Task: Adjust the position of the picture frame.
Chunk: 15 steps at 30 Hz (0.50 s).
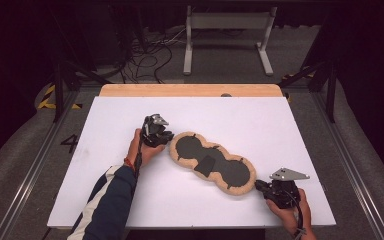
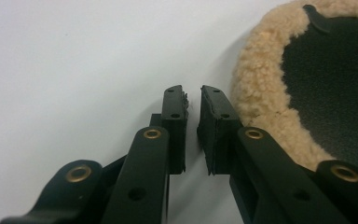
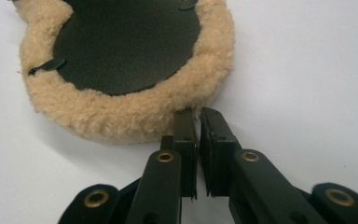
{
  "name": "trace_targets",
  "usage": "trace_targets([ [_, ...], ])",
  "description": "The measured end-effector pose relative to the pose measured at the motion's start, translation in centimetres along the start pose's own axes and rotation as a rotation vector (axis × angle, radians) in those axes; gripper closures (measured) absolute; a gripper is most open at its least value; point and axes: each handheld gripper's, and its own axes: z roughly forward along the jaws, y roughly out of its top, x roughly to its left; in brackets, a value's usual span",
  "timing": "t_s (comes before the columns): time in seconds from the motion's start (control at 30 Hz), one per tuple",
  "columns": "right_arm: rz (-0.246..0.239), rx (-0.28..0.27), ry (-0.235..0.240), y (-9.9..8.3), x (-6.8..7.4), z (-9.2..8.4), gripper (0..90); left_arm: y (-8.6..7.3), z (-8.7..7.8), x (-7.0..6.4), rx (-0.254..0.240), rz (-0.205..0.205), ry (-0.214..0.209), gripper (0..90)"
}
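Note:
A peanut-shaped pad [image 1: 212, 162] with a tan fleece rim and black faces lies flat on the white table [image 1: 260, 120], running from upper left to lower right. A small black flap [image 1: 206, 165] sits at its waist. My left gripper [image 1: 167, 139] rests by the pad's upper-left end. In the left gripper view its jaws [image 2: 193, 91] stand shut with only a thin slit and nothing between them, and the fleece [image 2: 261, 93] lies just to their right. My right gripper [image 1: 259, 185] is at the lower-right end, jaws [image 3: 198, 114] shut, tips touching the fleece rim [image 3: 135, 116].
A wooden strip [image 1: 190, 90] borders the table's far edge. Beyond it on the floor are a grey metal stand [image 1: 227, 30] and loose cables [image 1: 147, 57]. Bare white surface lies on all sides of the pad.

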Motion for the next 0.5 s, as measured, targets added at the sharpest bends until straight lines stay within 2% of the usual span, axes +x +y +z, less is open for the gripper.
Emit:
trace_targets([
  [0.03, 0.008, -0.001, 0.003, 0.0, 0.0, 0.0, 85.4, 0.1, 0.1, -0.1, 0.002, 0.018, -0.02, 79.1],
  [0.1, 0.024, -0.005, 0.006, -0.1, -0.1, 0.0, 85.9, 0.2, 0.1, -0.5, 0.007, 0.049, -0.026, 85.3],
  [0.23, 0.027, -0.011, -0.01, -0.2, 0.1, 0.1, 87.7, -0.1, -0.1, -0.4, 0.008, 0.078, -0.063, 89.3],
  [0.4, 0.062, -0.021, -0.017, -0.3, 0.0, 0.1, 90.0, -0.8, -0.8, -0.6, 0.013, 0.097, -0.083, 89.8],
  [0.5, 0.062, -0.024, -0.023, -0.2, -0.2, 0.2, 90.0, -1.5, -1.4, -0.8, 0.009, 0.104, -0.088, 89.8],
])
